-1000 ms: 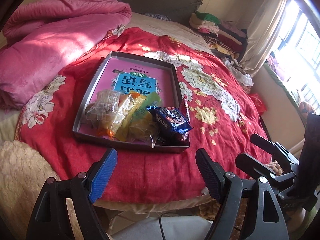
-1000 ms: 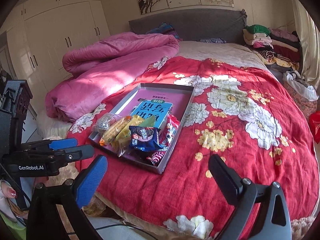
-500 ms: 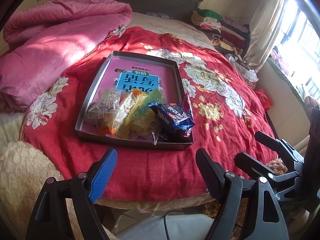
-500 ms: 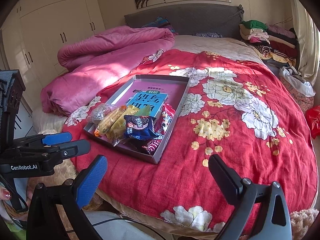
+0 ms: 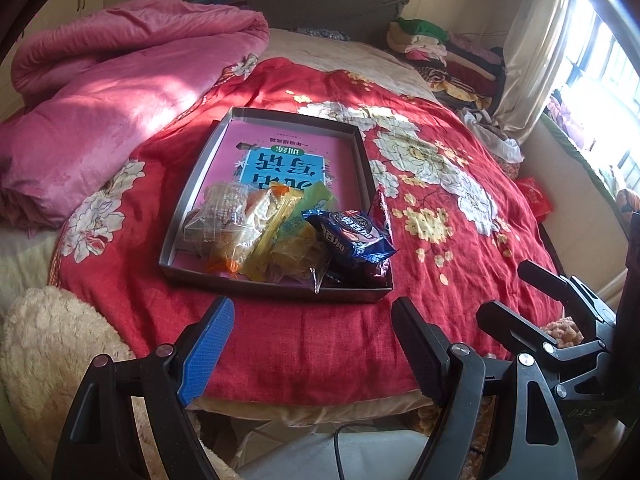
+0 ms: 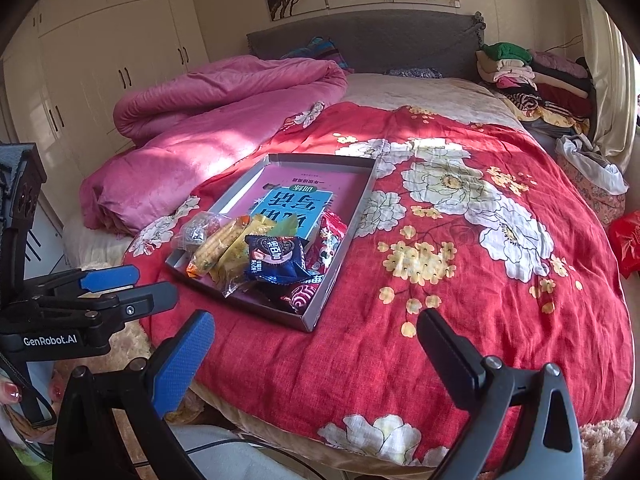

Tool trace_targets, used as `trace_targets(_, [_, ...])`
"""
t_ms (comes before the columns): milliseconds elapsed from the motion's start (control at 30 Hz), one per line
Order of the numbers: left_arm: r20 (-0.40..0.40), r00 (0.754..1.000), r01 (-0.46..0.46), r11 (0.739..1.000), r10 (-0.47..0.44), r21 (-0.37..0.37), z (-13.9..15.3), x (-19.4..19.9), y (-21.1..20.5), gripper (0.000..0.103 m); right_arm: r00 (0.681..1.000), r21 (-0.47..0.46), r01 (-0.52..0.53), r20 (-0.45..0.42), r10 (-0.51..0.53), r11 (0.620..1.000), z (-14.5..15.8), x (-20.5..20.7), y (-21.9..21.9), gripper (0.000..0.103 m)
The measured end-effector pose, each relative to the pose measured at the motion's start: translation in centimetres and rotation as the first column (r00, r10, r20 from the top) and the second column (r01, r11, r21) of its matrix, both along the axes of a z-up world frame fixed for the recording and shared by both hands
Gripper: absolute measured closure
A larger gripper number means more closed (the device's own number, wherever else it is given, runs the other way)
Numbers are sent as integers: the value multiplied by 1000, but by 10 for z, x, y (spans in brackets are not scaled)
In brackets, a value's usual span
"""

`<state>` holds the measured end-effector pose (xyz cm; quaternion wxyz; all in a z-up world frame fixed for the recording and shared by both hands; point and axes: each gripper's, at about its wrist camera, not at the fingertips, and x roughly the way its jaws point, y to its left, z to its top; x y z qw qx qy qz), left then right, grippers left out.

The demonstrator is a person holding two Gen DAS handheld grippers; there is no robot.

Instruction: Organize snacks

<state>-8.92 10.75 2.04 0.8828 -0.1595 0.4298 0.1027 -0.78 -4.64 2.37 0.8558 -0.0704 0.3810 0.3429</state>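
The snacks are piled in a tray, seemingly well beyond both empty, wide-spread grippers: left gripper, right gripper.

Both your wrist views look down from the foot of the bed toward its headboard, set back from the shallow box they share (the right view from further right).
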Motion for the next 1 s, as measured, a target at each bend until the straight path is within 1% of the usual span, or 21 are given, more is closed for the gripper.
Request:
trace_targets(233, [-5, 1000, -5, 1000, 5, 1, 0, 0, -1, 21, 1000, 0, 3, 3, -3, 1000, 0, 0, 0, 1])
trace_targets(433, [6, 1000, -5, 1000, 5, -18, 1, 0, 0, 21, 1000, -2, 2, 5, -2, 1000, 1, 0, 0, 1])
trace_targets(733, [-1, 1000, 2, 1000, -2, -12, 1, 1, -4, 21, 1000, -3, 0, 5, 0, 1000, 0, 0, 0, 1])
trace_targets(1000, [0, 1000, -14, 1000, 14, -9, 0, 1, -2, 21, 1000, -3, 0, 6, 0, 1000, 0, 0, 0, 1])
